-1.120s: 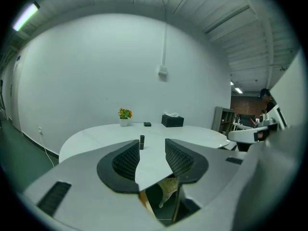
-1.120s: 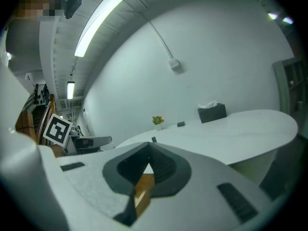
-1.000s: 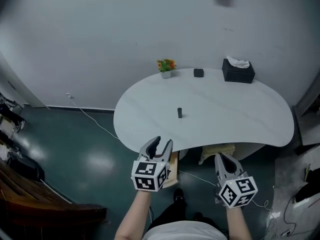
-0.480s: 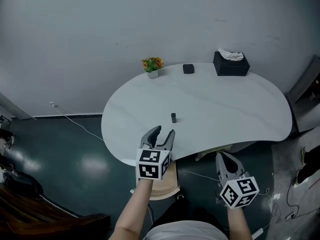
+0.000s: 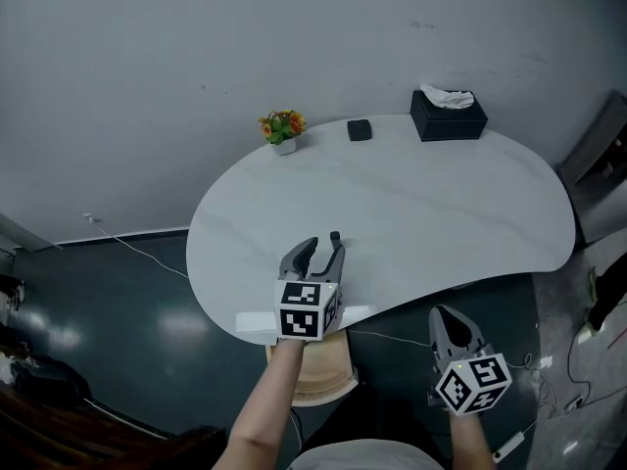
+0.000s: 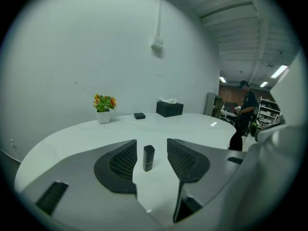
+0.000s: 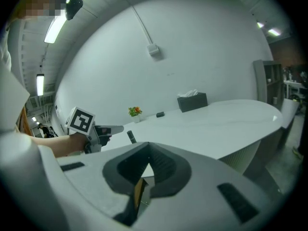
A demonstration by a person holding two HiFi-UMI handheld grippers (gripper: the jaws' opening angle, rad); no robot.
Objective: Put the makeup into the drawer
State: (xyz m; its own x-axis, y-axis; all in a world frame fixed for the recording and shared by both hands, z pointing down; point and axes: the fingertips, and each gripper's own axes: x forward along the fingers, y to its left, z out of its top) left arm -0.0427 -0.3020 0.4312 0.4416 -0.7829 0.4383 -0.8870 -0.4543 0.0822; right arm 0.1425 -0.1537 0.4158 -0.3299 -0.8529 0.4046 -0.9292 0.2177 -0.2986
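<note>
The makeup (image 6: 148, 158) is a small dark tube that stands upright on the white table (image 5: 441, 204), near its front edge. My left gripper (image 6: 151, 143) is level with the tube, which is framed in the gap between its pads with neither pad touching it. Its jaws have just been opening and stand wide. In the head view the makeup (image 5: 336, 237) is at the fingertips of the left gripper (image 5: 323, 250). My right gripper (image 5: 445, 319) hangs off the table's front right, shut and empty; the right gripper (image 7: 144, 150) looks towards the left one.
A white slab (image 5: 358, 313), perhaps a drawer front, juts out under the table's front edge above a wooden stool (image 5: 312, 372). At the back stand a flower pot (image 5: 282, 131), a small black object (image 5: 359, 130) and a black tissue box (image 5: 448, 115). A person (image 6: 243, 114) stands far right.
My left gripper has moved forward from below the table's edge over the tabletop up to the makeup. The right gripper has sunk slightly and stays off the table.
</note>
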